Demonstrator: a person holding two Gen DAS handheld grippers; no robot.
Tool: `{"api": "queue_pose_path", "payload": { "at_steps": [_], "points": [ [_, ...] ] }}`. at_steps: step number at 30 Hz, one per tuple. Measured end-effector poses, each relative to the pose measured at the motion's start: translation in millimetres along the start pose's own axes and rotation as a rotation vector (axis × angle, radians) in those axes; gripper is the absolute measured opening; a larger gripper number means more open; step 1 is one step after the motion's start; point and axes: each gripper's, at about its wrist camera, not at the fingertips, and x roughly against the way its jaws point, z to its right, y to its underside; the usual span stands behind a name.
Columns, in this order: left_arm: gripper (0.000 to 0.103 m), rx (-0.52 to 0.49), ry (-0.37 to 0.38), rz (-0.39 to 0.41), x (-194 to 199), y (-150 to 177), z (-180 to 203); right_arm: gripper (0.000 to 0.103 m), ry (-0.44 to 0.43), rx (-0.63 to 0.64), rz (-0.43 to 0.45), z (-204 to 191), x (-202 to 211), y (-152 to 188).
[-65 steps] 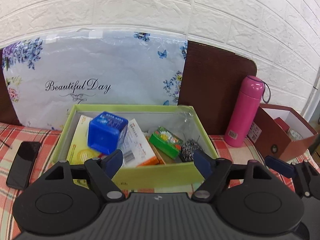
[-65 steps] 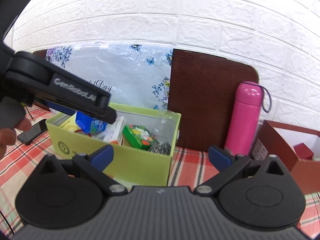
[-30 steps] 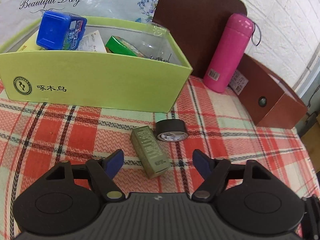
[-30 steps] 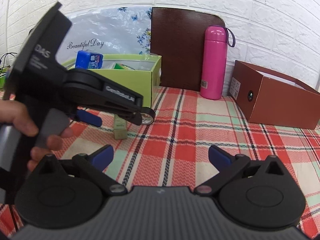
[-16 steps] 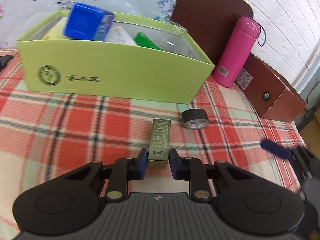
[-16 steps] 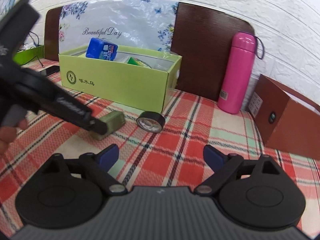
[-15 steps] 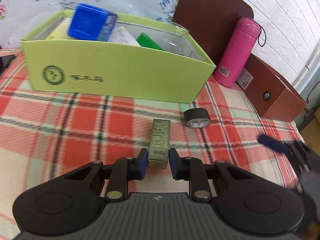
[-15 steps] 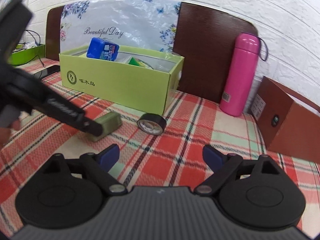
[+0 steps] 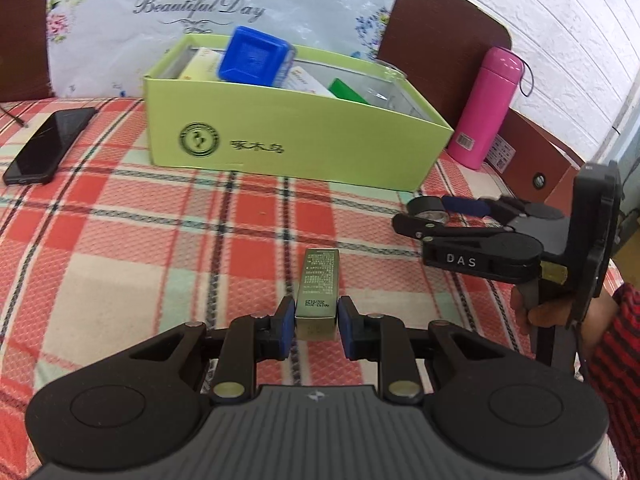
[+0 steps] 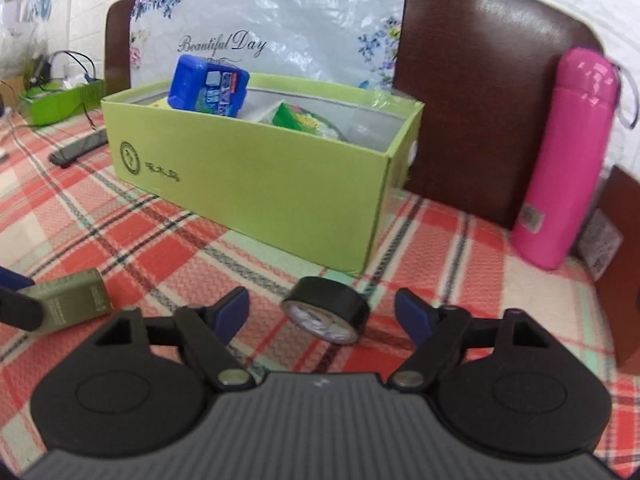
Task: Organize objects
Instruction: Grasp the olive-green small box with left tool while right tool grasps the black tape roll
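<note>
My left gripper [image 9: 316,322] is shut on the near end of a small olive-green box [image 9: 319,292], which lies on the plaid cloth; the box also shows in the right wrist view [image 10: 68,305]. My right gripper [image 10: 322,310] is open, its fingers either side of a black tape roll [image 10: 326,314] lying on the cloth. In the left wrist view the right gripper [image 9: 434,216] reaches the tape roll [image 9: 427,209] from the right. The lime-green box [image 9: 296,136] behind holds a blue container [image 9: 254,56] and other packs.
A pink bottle [image 9: 486,106] and a brown box [image 9: 532,152] stand at the right, in front of a dark board. A black phone [image 9: 50,144] lies at the left. A floral bag [image 9: 208,12] leans behind the green box. A hand holds the right gripper [image 9: 560,308].
My left gripper keeps its hold on the olive box, and its view now takes in more of the left. My right gripper moved forward to straddle the tape roll.
</note>
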Motion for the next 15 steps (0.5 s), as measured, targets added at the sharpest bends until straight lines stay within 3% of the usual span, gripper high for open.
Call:
{"api": "queue_pose_path", "payload": {
  "at_steps": [1,9,15],
  "points": [
    [0.025,0.006,-0.002,0.0,1,0,-2,0.048,0.001,-0.018,-0.016,0,0,1],
    [0.025,0.006,-0.001,-0.017,1,7,-2,0.048,0.063,-0.16,-0.095,-21,40,15],
    [0.025,-0.014,0.013,-0.028,5,15,4,0.049,-0.034,-0.303,-0.093,-46,79,41]
  ]
}}
